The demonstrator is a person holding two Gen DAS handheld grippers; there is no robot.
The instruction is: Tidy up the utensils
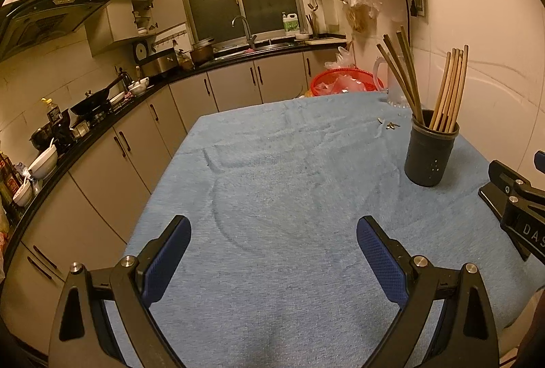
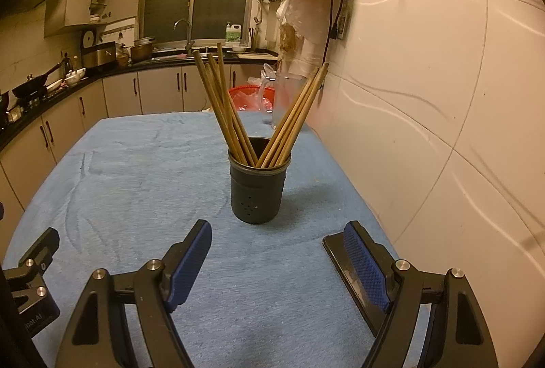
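Observation:
A dark round holder point(image 2: 259, 187) stands upright on the blue cloth point(image 2: 136, 163), with several wooden chopsticks point(image 2: 221, 109) in it, fanned into two bunches. It also shows in the left wrist view point(image 1: 431, 152) at the right, with its chopsticks point(image 1: 449, 89). My right gripper point(image 2: 276, 252) is open and empty, just in front of the holder. My left gripper point(image 1: 274, 245) is open and empty over bare cloth point(image 1: 272, 163), left of the holder. The right gripper's body point(image 1: 514, 208) shows at the right edge of the left wrist view.
A clear glass jug point(image 2: 284, 99) stands at the table's far end by the white wall point(image 2: 425, 95). A red basket point(image 1: 344, 80) sits beyond the table. Small scraps point(image 1: 390, 124) lie on the cloth. Kitchen counters point(image 1: 102, 126) with pans and bowls run along the left.

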